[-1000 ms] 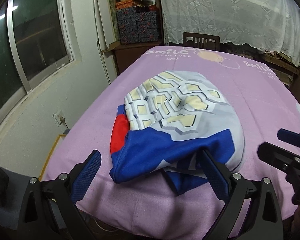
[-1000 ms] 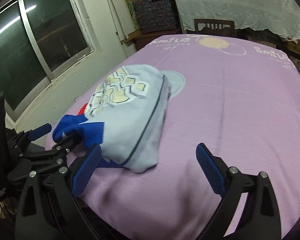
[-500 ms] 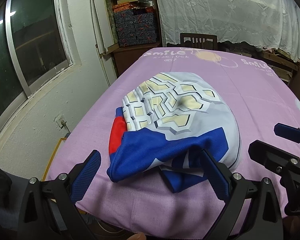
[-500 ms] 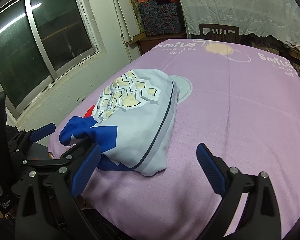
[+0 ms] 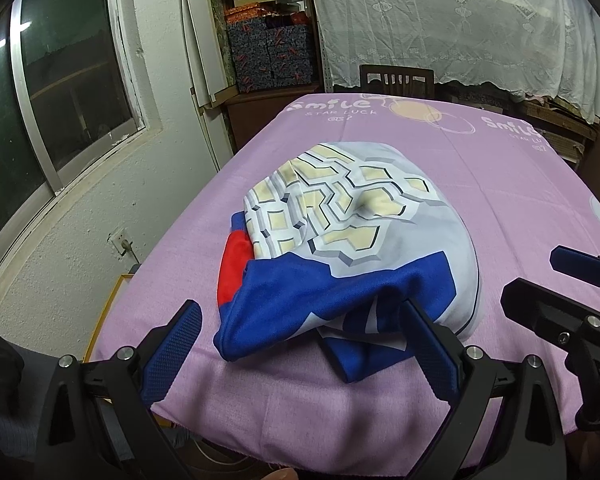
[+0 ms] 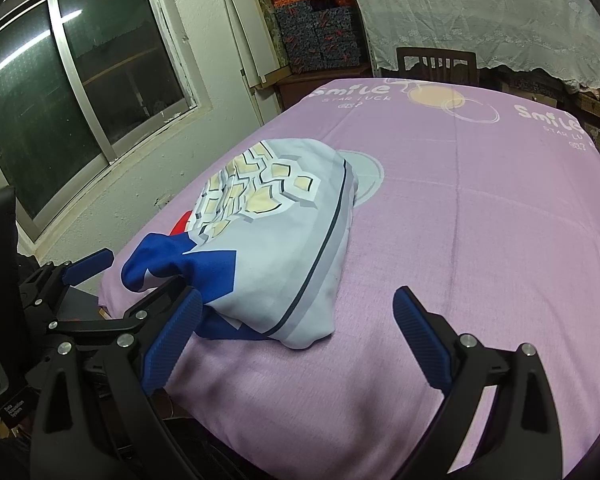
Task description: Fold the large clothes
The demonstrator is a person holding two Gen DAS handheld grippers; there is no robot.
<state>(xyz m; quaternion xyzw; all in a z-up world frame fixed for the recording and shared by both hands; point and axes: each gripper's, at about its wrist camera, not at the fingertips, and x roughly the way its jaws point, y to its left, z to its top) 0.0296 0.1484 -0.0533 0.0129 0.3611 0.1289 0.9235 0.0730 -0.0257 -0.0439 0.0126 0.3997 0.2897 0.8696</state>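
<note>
Blue-hemmed jersey (image 5: 352,248) lies bundled on the purple tablecloth (image 6: 480,208); left gripper (image 5: 300,344) and right gripper (image 6: 296,332) gape empty beside it, fold seemingly finished, next smoothing its rumpled hem.

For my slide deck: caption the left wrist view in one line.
Open left gripper faces a folded grey, blue and red garment on the purple tablecloth; open right gripper alongside.

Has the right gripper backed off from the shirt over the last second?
Yes. In its wrist view the shirt and the purple sheet's near edge sit farther up, so the open right gripper has retreated toward the person, slightly.
</note>
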